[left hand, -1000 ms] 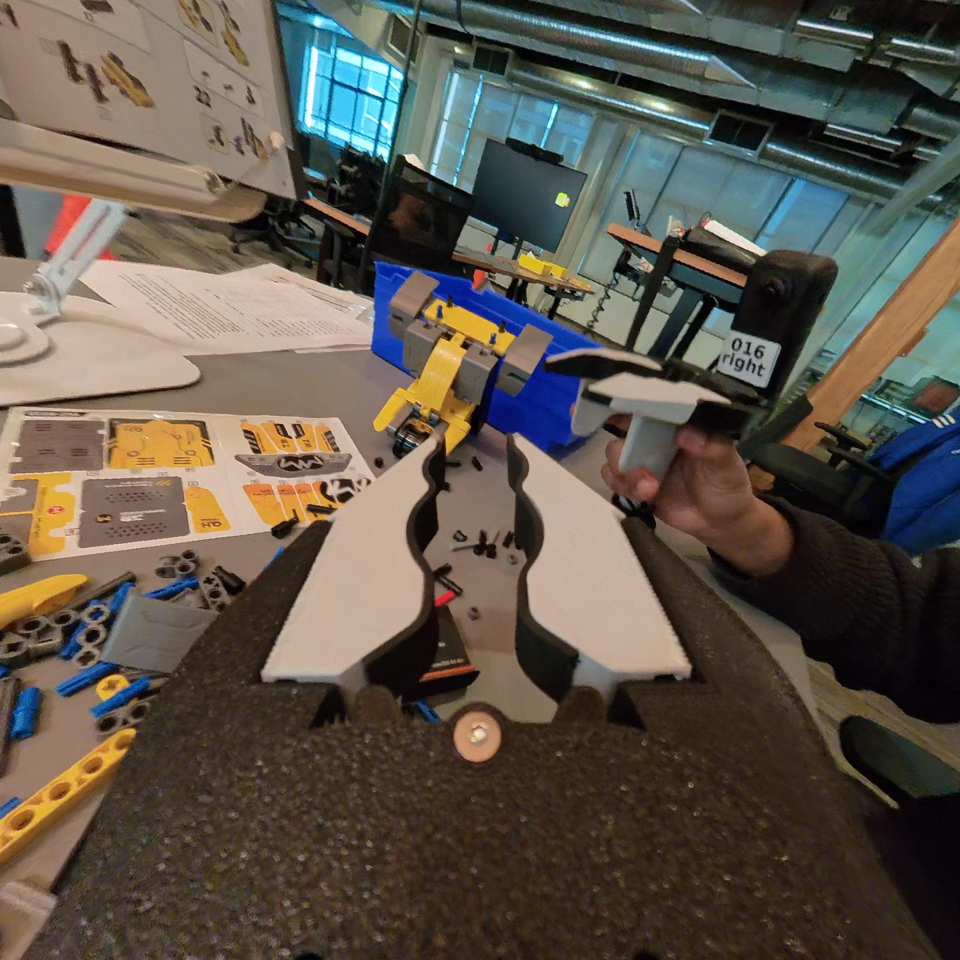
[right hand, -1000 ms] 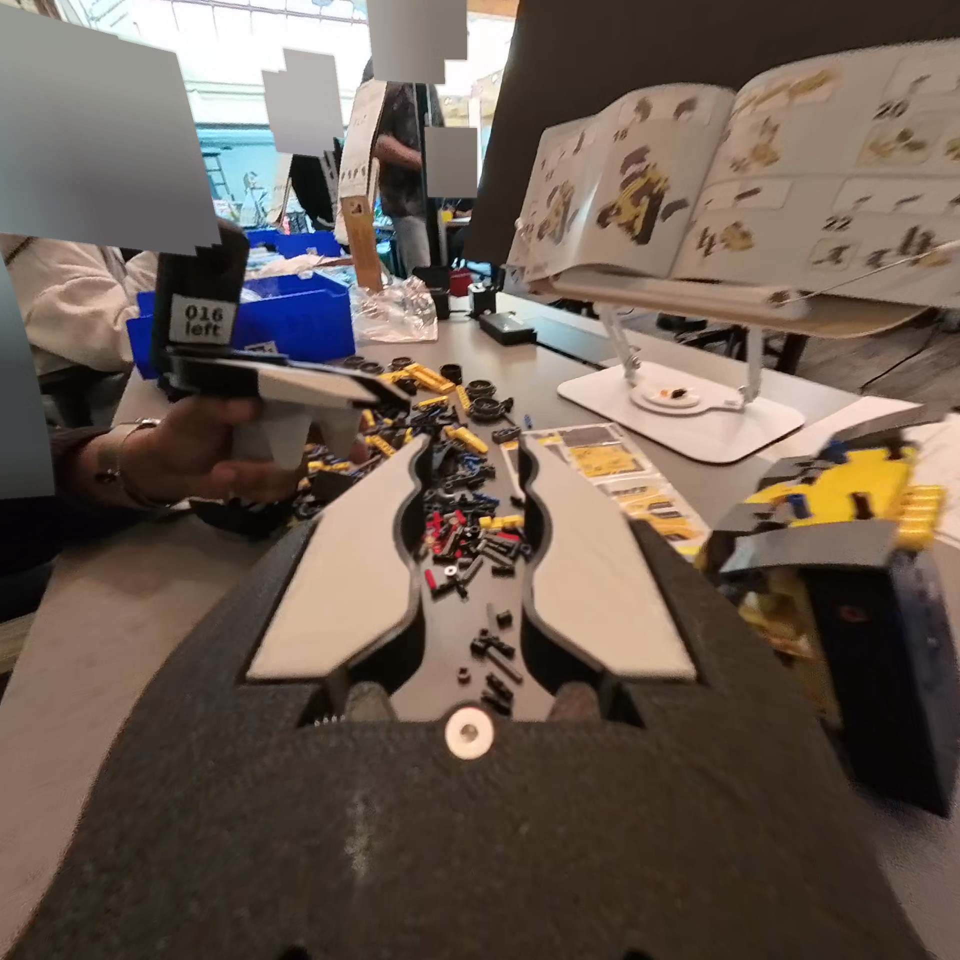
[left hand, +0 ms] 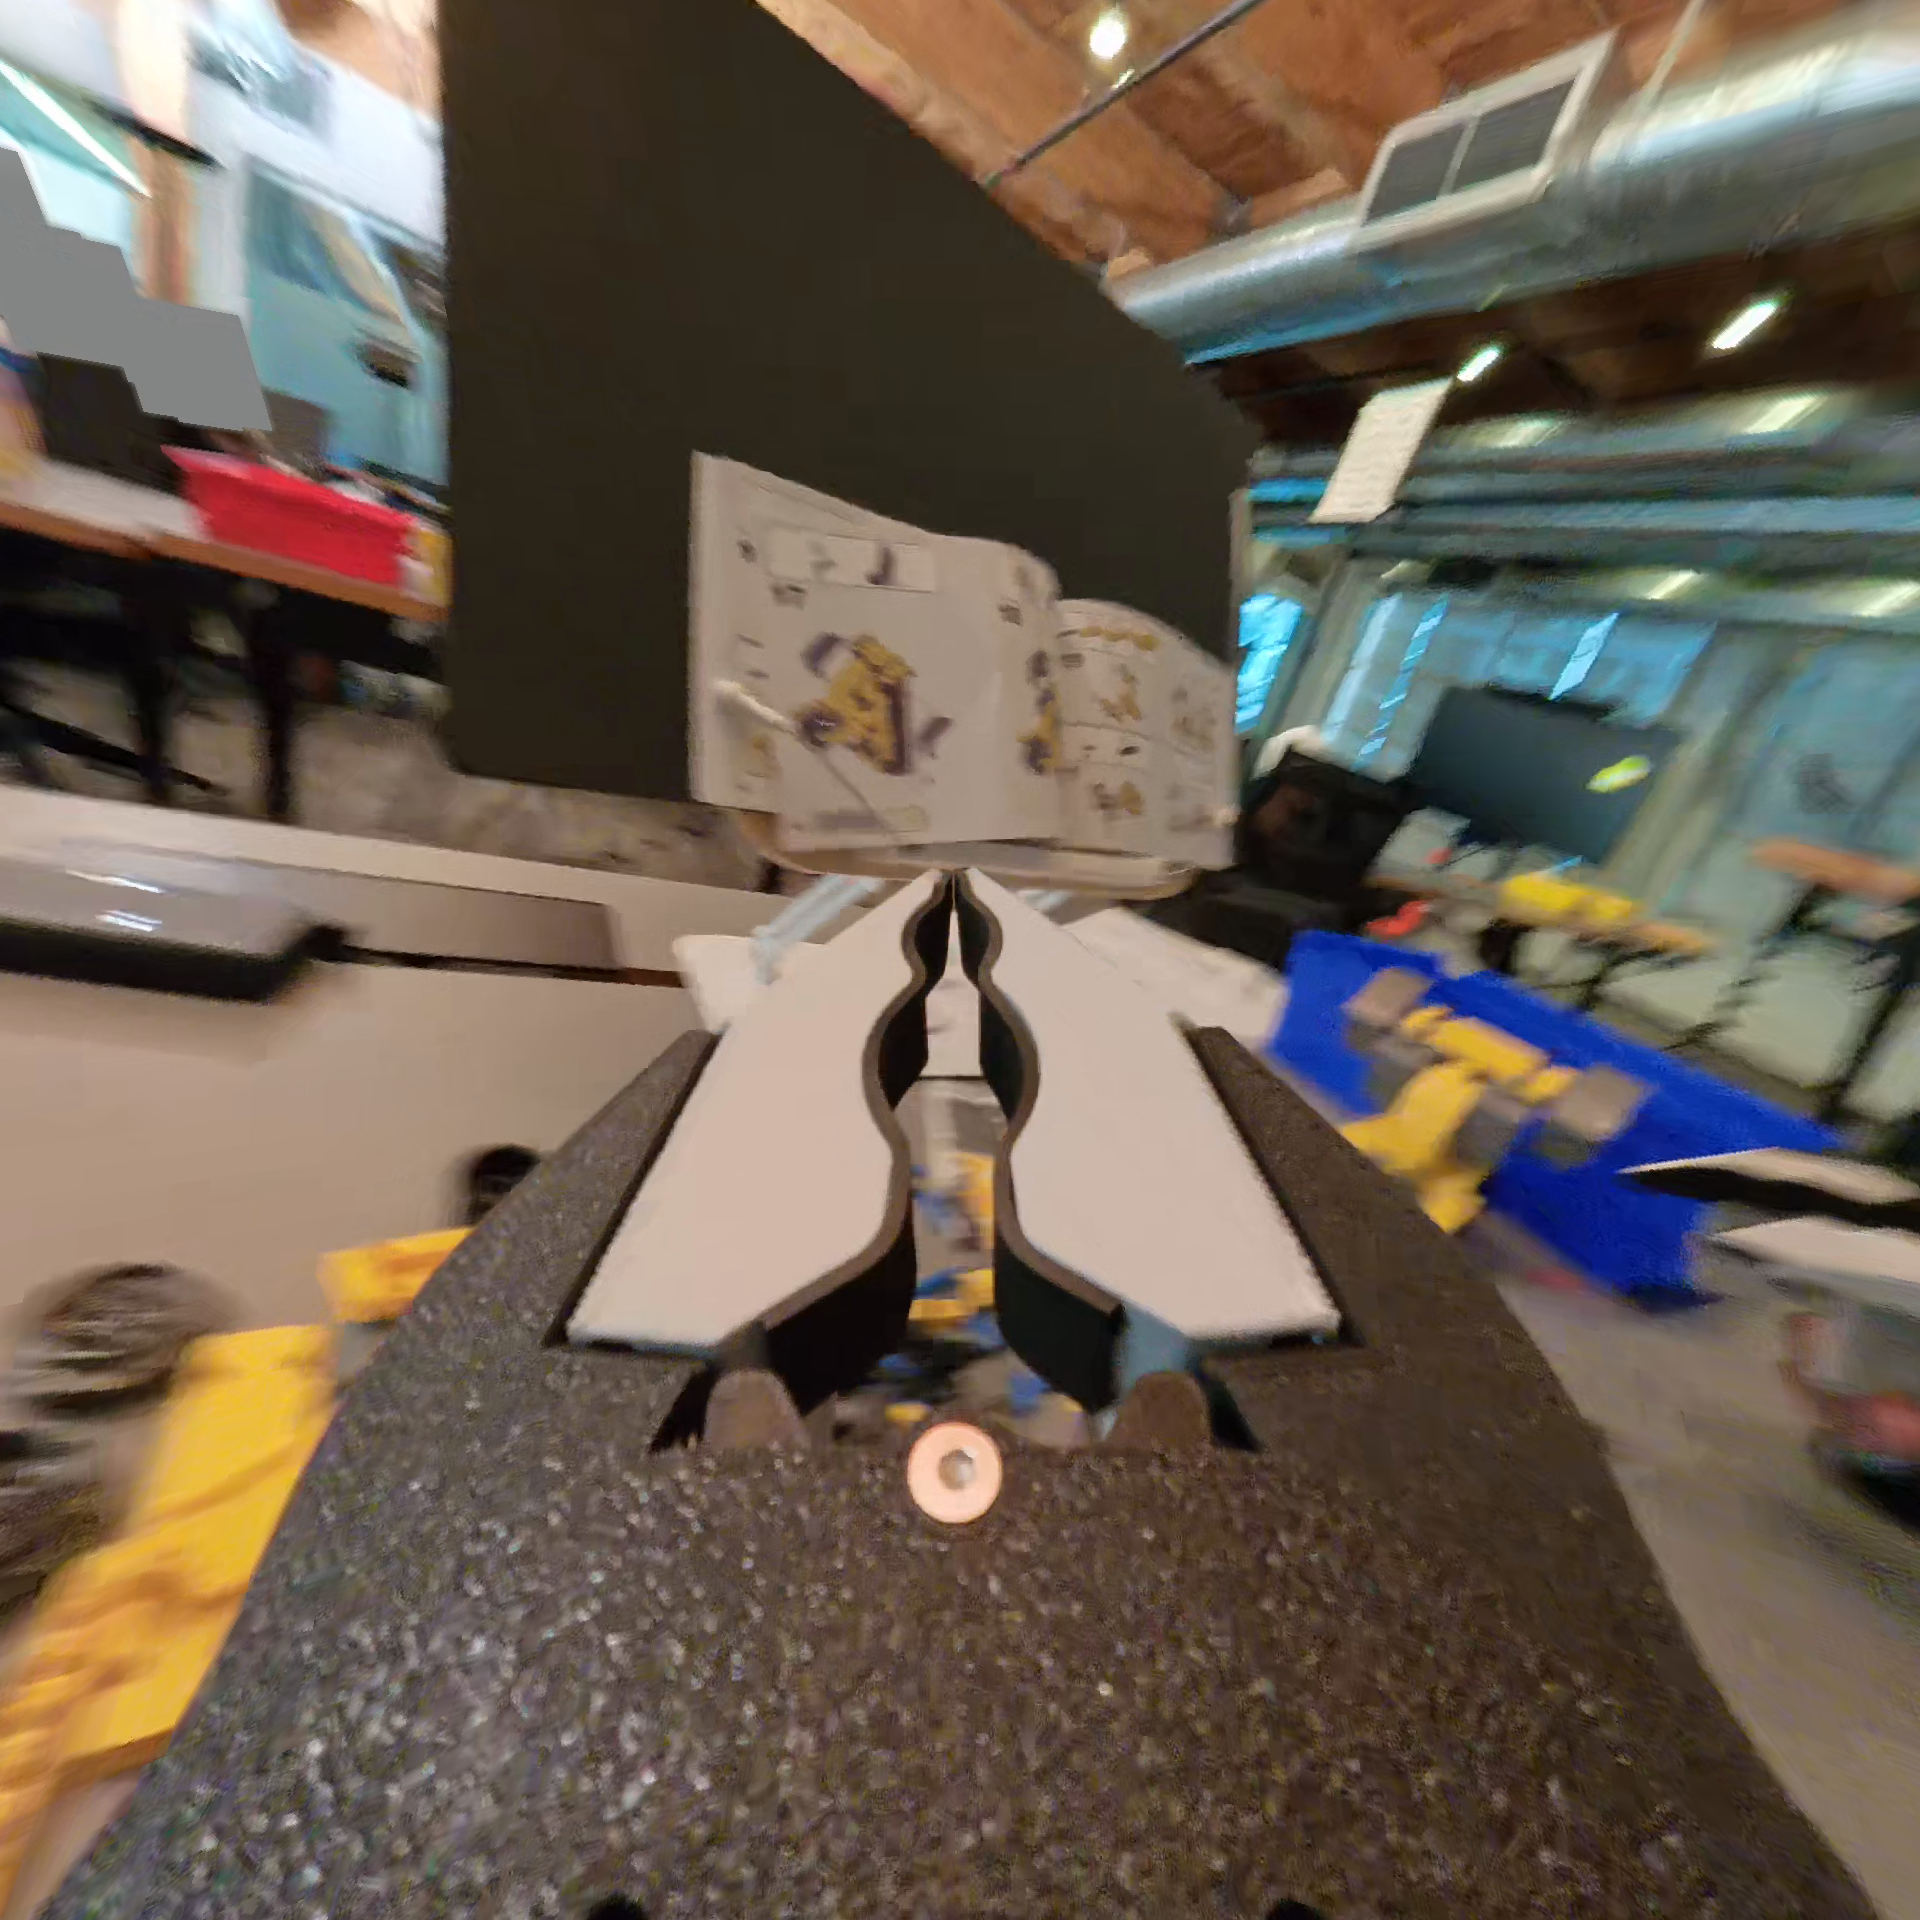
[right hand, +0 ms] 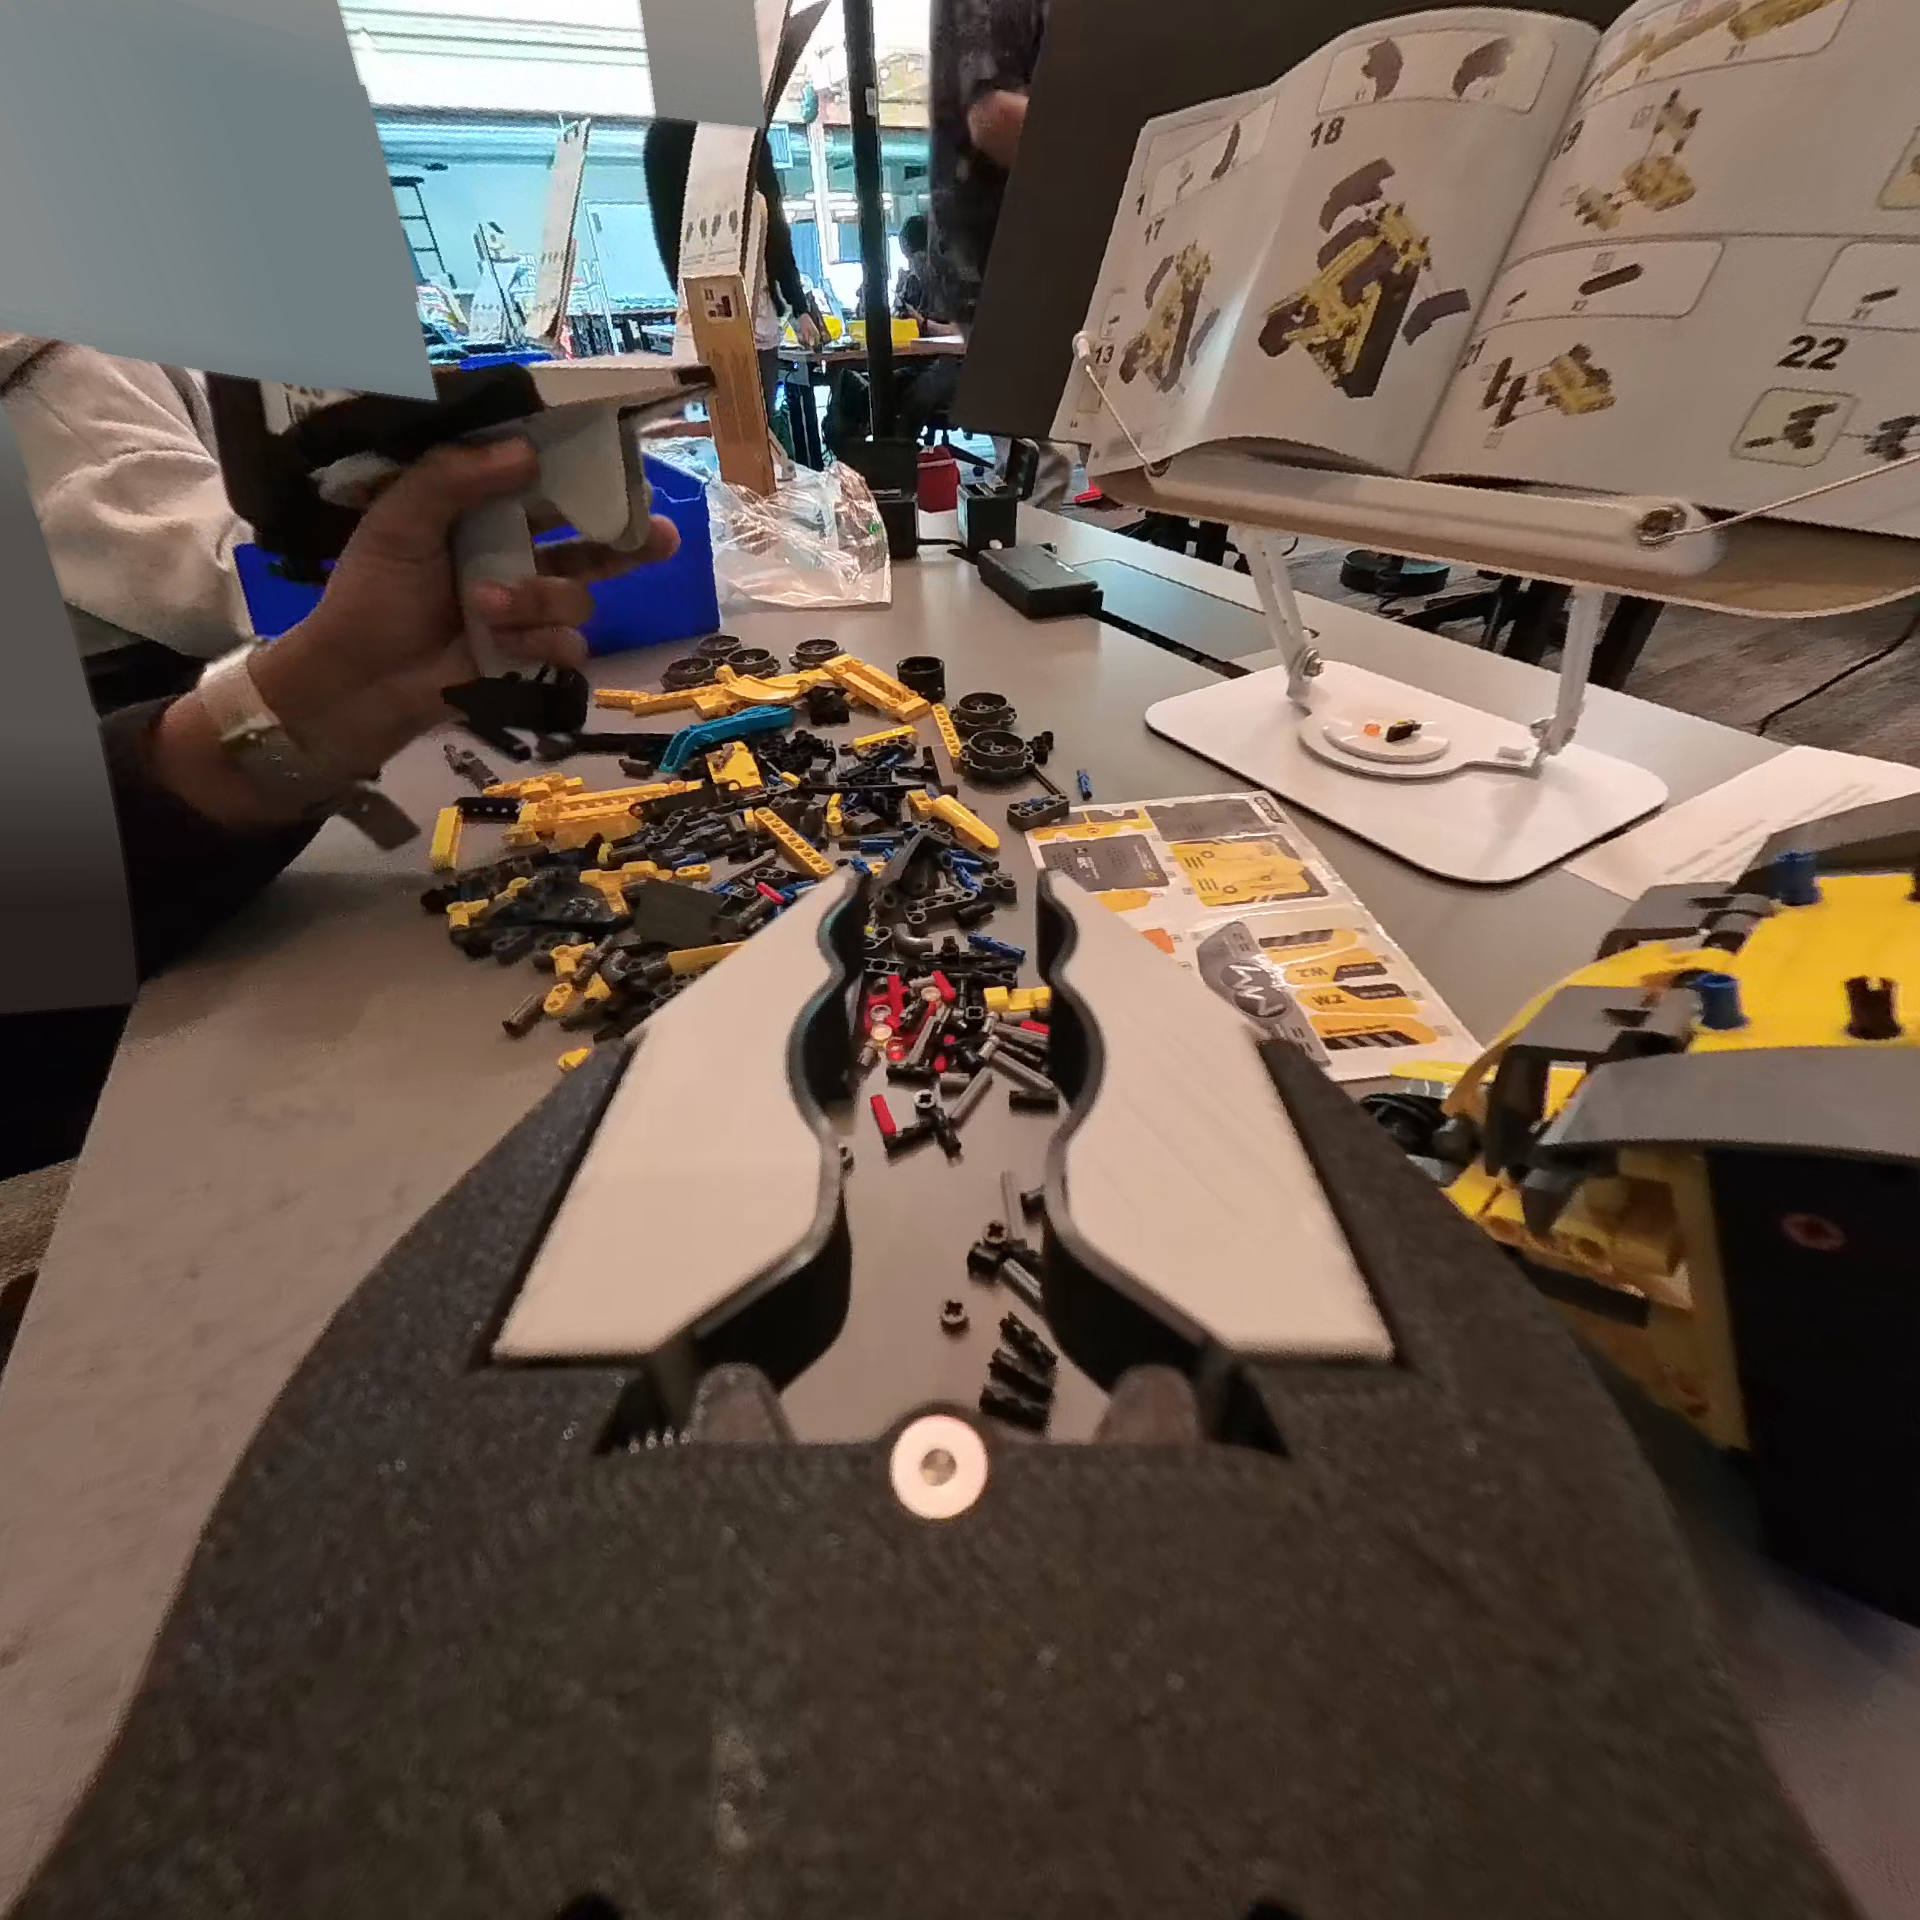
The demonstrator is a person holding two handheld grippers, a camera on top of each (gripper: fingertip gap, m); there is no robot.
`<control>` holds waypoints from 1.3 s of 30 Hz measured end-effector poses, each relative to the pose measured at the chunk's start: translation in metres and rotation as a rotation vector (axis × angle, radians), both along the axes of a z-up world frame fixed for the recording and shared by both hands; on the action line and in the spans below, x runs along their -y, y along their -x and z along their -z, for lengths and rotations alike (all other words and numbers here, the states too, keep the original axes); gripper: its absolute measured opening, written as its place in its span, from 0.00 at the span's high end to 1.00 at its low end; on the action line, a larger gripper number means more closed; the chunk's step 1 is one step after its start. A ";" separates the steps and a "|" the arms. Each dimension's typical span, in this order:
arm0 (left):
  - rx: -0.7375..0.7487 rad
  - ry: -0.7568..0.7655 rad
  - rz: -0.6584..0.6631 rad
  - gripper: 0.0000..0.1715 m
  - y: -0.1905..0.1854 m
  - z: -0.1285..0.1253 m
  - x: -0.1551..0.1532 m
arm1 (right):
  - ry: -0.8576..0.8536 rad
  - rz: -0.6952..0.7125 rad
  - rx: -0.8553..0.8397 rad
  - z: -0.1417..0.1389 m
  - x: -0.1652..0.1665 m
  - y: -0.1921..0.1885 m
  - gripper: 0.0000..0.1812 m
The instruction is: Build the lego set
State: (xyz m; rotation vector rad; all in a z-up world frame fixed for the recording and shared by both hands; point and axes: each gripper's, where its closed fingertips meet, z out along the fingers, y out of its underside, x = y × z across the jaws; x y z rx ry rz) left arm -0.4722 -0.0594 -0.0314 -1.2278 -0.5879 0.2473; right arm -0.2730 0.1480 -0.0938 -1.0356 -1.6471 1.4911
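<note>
My left gripper is shut with its tips touching and nothing visible between them. It is held up off the table and points at the open instruction booklet. In the right wrist view a hand holds it raised at the upper left. My right gripper is open and empty, low over a pile of loose yellow, black, blue and red lego pieces. The partly built yellow and grey model stands right beside its right finger. The model also shows blurred in the left wrist view.
The booklet rests on a white stand at the back right. A sticker sheet lies between the pile and the stand. A blue bin and a clear plastic bag sit behind the pile. Another blue bin stands behind the model. Across from one pair of fingers to the other is roughly 30 cm.
My left gripper has shut, risen and swung left from facing the model to facing the booklet. The right gripper stays open over the pile, nearly where it was.
</note>
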 end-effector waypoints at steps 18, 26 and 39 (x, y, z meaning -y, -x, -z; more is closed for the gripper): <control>0.066 0.045 -0.116 0.84 0.050 0.021 0.075 | 0.019 -0.034 0.101 0.025 0.009 0.006 0.82; 0.007 0.076 -0.019 0.76 0.030 0.018 0.052 | 0.045 -0.034 0.120 0.028 0.006 0.007 0.82; -0.112 0.679 0.310 0.72 -0.029 0.100 -0.004 | 0.043 -0.062 0.138 0.030 0.012 0.005 0.82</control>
